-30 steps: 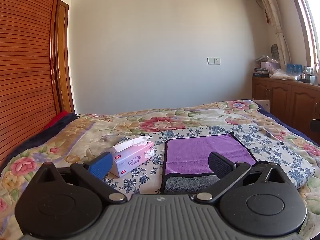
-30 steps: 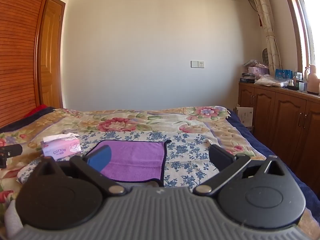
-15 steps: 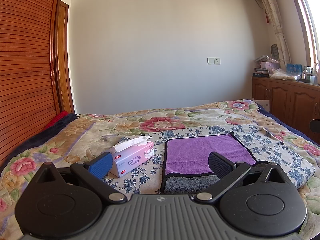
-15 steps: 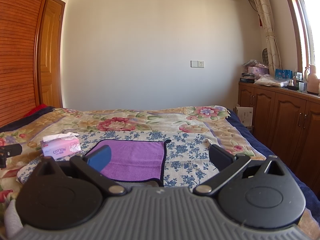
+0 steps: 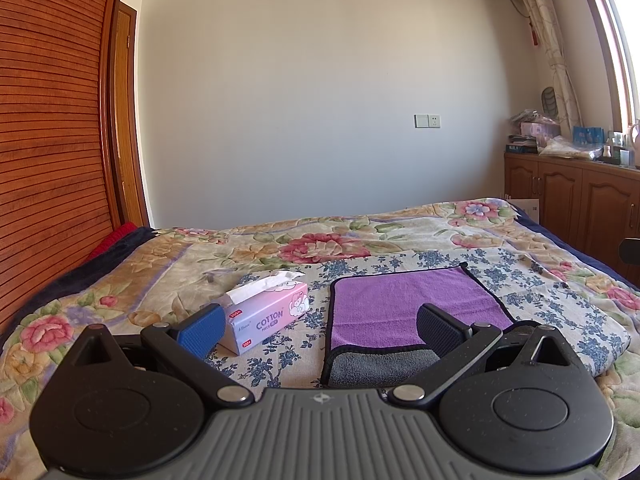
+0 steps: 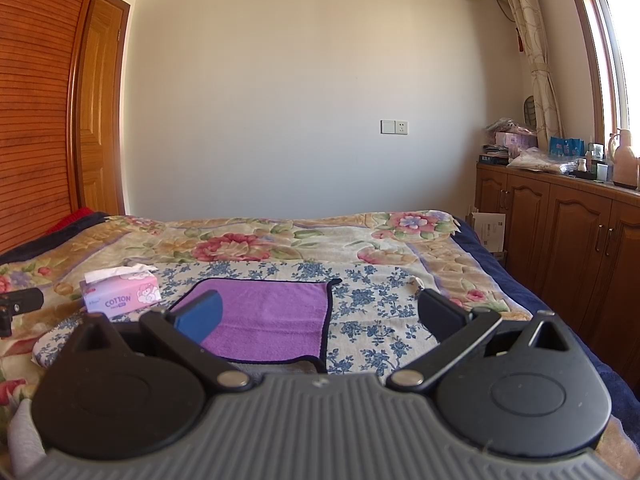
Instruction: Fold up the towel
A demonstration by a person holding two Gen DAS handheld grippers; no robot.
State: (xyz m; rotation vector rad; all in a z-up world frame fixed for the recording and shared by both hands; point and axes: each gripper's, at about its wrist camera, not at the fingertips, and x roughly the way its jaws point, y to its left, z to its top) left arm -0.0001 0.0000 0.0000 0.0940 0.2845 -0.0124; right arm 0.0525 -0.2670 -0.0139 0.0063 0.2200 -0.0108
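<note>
Purple towel lies flat on a blue-floral cloth atop the bed, near edge turned up showing grey underside. Left tongs & right tongs both spread wide, holding nothing, above the bed's near side. Pink tissue box sits just beside the towel's left edge.
</note>
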